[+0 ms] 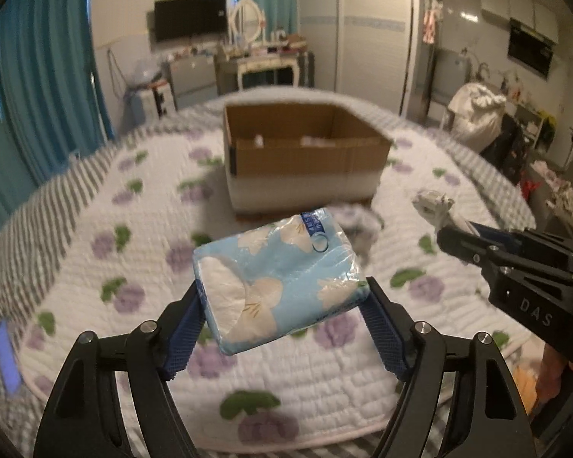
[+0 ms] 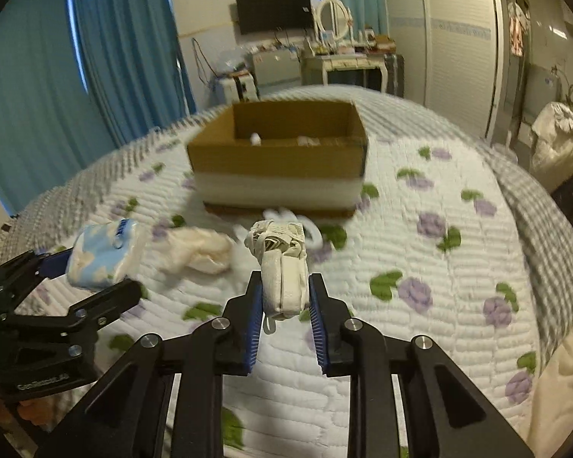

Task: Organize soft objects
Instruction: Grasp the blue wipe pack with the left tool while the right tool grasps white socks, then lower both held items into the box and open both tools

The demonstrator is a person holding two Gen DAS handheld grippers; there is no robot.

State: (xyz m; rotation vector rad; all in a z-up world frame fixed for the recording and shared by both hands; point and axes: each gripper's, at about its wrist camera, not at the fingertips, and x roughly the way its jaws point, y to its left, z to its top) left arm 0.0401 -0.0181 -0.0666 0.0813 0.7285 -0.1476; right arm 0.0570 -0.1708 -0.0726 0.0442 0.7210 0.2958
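Tissue pack [image 1: 277,282], blue and white, sits clamped between the jaws of the left gripper [image 1: 284,307], lifted above the floral quilt [image 1: 95,267]; beyond it stands the open cardboard box [image 1: 305,145]. From the right wrist view, the right gripper [image 2: 285,297] pinches a rolled white cloth bundle [image 2: 284,267] in narrow jaws, while a cream crumpled cloth [image 2: 198,250] lies on the quilt between both grippers, before the box.
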